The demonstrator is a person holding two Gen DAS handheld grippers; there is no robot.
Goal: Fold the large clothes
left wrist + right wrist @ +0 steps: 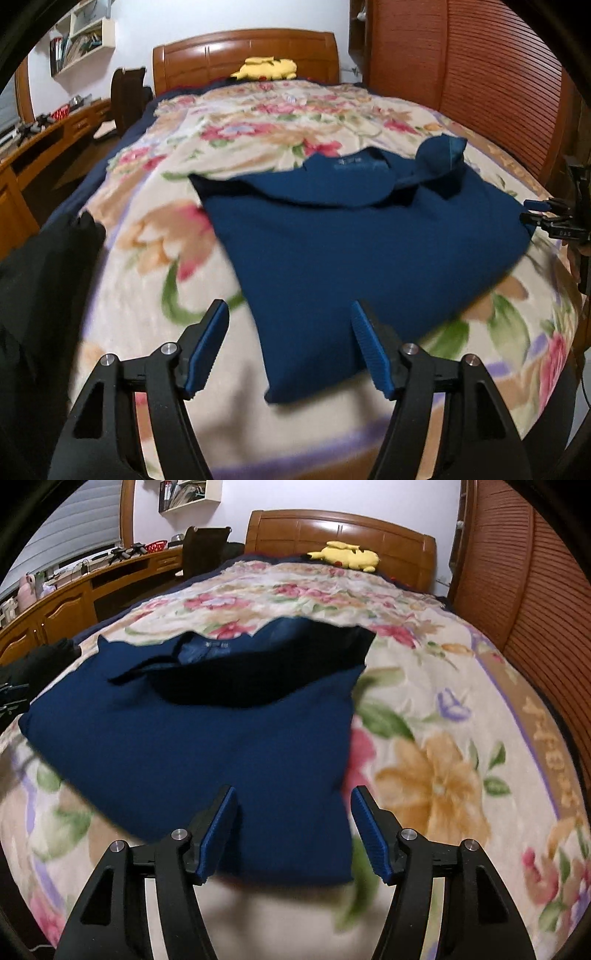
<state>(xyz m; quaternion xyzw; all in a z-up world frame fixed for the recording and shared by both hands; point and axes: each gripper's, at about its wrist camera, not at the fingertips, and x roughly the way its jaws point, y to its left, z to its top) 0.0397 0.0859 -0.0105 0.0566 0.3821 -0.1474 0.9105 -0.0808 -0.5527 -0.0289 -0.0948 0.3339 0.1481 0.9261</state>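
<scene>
Blue garment laid flat on a floral bed, both sets of jaws parted above its near edge.

At the bottom of each wrist view, the left gripper [290, 345] and right gripper [293, 829] are seen with jaws wide and nothing clamped; only the near hem of the blue garment [332, 251] is framed between the pads, untouched. The garment is spread across mid-frame on the floral blanket [155, 295], its upper part folded over near the collar. Farther back, a yellow plush toy [345, 555] is seen against the wooden headboard [332, 526].
</scene>
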